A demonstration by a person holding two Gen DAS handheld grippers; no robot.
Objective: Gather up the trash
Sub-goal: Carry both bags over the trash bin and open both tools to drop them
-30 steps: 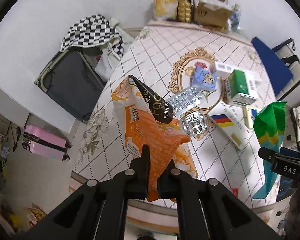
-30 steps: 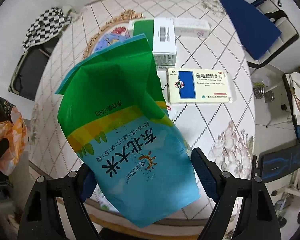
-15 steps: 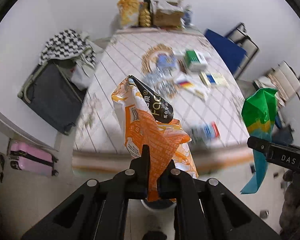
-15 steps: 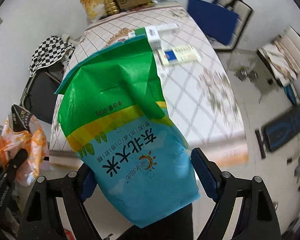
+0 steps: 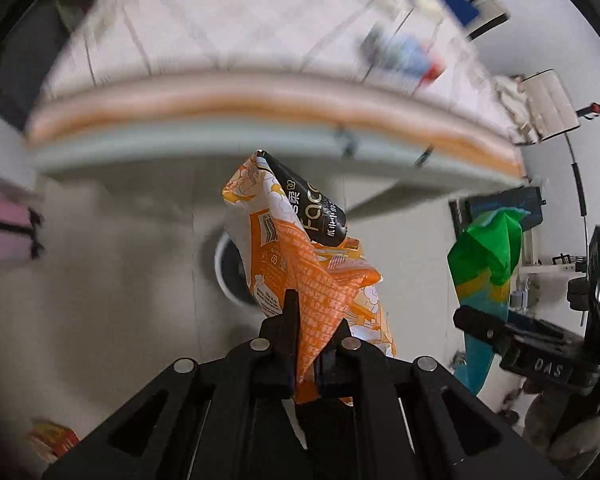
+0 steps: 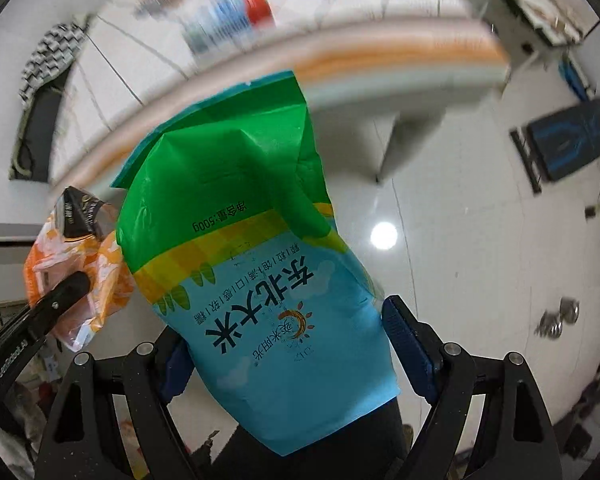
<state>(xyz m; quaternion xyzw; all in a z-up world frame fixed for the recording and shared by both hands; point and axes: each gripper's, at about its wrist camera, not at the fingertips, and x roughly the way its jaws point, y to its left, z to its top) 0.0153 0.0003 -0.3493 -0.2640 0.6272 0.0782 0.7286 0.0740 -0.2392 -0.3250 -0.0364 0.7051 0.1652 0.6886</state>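
My left gripper is shut on a crumpled orange snack wrapper, and a black packet sticks out of the wrapper's top. It points down at the floor, where a round bin with a white rim shows partly behind the wrapper. My right gripper holds a large green and blue bag between its blue pads, off the floor. Each wrist view shows the other gripper's load: the green and blue bag at the right, the orange wrapper at the left.
The table's blurred orange-banded edge runs across the top, with packets still on it. A pink suitcase stands at the left. A black and blue mat and small metal items lie on the glossy floor to the right.
Both grippers have left the tabletop and dropped past its edge, tilting down toward the floor. The table has slid to the top of both views and the bin has come into sight.
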